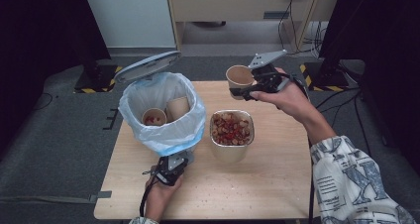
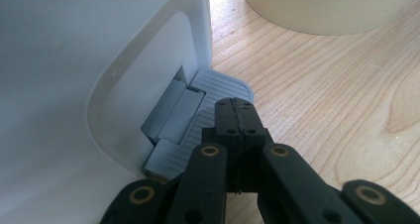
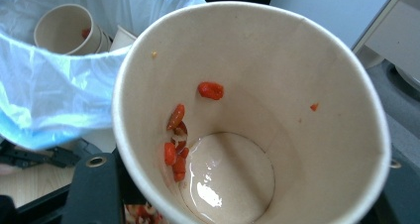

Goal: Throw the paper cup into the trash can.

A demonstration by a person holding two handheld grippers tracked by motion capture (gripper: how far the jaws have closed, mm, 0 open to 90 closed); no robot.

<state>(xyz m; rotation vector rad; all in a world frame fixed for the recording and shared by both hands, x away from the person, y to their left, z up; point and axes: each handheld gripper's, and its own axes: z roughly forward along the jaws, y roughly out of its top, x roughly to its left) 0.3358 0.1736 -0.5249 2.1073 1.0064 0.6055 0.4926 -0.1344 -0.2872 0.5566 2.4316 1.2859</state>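
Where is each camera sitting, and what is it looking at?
High view: sits above the table, looking forward and down on the bin, the food bowl, both forearms and both claws.
Left gripper view: rides the left claw, whose shut jaws rest on the bin's pedal.
Right gripper view: rides the right claw, looking into the held paper cup, with red bits and liquid inside.
Shared: the bin's bag and the cups in it appear in the high view and the right gripper view.
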